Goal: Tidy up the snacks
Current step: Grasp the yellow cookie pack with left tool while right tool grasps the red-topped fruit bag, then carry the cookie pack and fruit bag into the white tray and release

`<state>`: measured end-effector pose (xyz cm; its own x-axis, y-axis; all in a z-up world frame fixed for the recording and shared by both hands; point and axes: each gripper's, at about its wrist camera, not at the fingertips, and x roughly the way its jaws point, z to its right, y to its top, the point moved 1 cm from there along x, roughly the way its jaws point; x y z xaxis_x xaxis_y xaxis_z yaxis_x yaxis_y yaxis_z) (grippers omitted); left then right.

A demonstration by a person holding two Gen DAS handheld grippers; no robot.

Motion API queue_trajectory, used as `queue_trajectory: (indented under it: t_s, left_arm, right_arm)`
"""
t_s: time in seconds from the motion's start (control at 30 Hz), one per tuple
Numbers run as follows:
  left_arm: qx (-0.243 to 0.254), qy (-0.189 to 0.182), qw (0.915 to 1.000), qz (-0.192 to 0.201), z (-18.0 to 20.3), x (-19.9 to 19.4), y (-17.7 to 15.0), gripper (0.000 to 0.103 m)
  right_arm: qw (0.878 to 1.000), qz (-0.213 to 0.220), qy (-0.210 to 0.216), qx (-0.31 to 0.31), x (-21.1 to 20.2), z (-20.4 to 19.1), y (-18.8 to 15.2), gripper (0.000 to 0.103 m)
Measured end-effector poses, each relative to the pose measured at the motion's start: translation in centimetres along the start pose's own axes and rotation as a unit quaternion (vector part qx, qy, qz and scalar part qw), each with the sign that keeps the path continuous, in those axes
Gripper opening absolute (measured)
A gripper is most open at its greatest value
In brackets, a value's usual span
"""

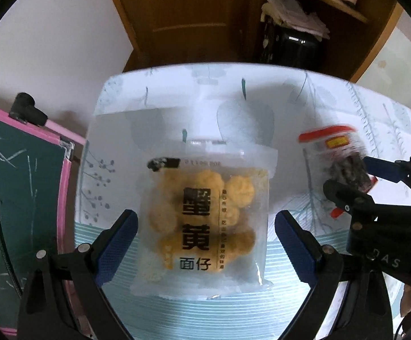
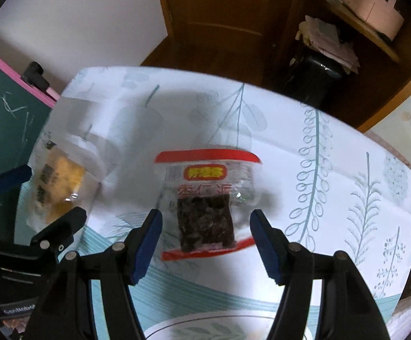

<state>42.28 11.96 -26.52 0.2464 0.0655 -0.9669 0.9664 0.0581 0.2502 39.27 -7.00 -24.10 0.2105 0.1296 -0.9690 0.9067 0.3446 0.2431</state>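
Packets lie flat on the leaf-patterned tablecloth [image 1: 333, 90], one in front of each gripper, which I judge is a layout meant for taking them one per hand. From the left wrist view, my left gripper [image 1: 205, 226] has its jaws spread wide on either side of the yellow snack packet [image 1: 205, 218]; the pads look clear of its edges, so nothing is held. That view also shows the right gripper [image 1: 358, 181] from the side, around the red-trimmed packet [image 1: 338, 158], though blur hides whether it touches. From the right wrist view, my right gripper [image 2: 205, 240] is likewise wide open, straddling that red-trimmed packet [image 2: 206, 201] of dark pieces with a gap at each side. Only this view shows a patterned plate rim [image 2: 222, 325] near the table edge, possibly the destination; only the left shows the yellow packet's label face-on.
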Motion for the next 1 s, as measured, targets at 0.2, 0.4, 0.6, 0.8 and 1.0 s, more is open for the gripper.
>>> queue_trajectory:
  t_s: [0.2,0.4,0.6,0.8,1.0]
  left_arm:
    - [0.0,0.032,0.9994,-0.011,0.1,1.3,-0.4,0.08]
    - [-0.011,0.031,0.9995,-0.001,0.1,-0.4,-0.7,0.057]
    - [-0.027,0.03,0.9988,0.028,-0.6,-5.4,-1.3,0.057]
    - [-0.022,0.019,0.9963,0.082,-0.9,-13.7,-3.0,0.057]
    - [0.005,0.008,0.9901,0.14,0.0,-23.0,-7.1,0.057]
  right_arm:
    - [1.0,0.01,-0.013,-0.021,-0.1,-0.3,-0.9,0.041]
    - [0.999,0.017,-0.028,-0.032,-0.7,-0.4,-2.0,0.04]
    - [0.998,0.055,-0.019,-0.022,-5.4,-0.5,-3.3,0.04]
    - [0.993,0.115,-0.019,-0.019,-13.3,-0.9,-5.9,0.04]
    - [0.984,0.177,-0.012,-0.024,-21.7,-2.4,-10.5,0.04]
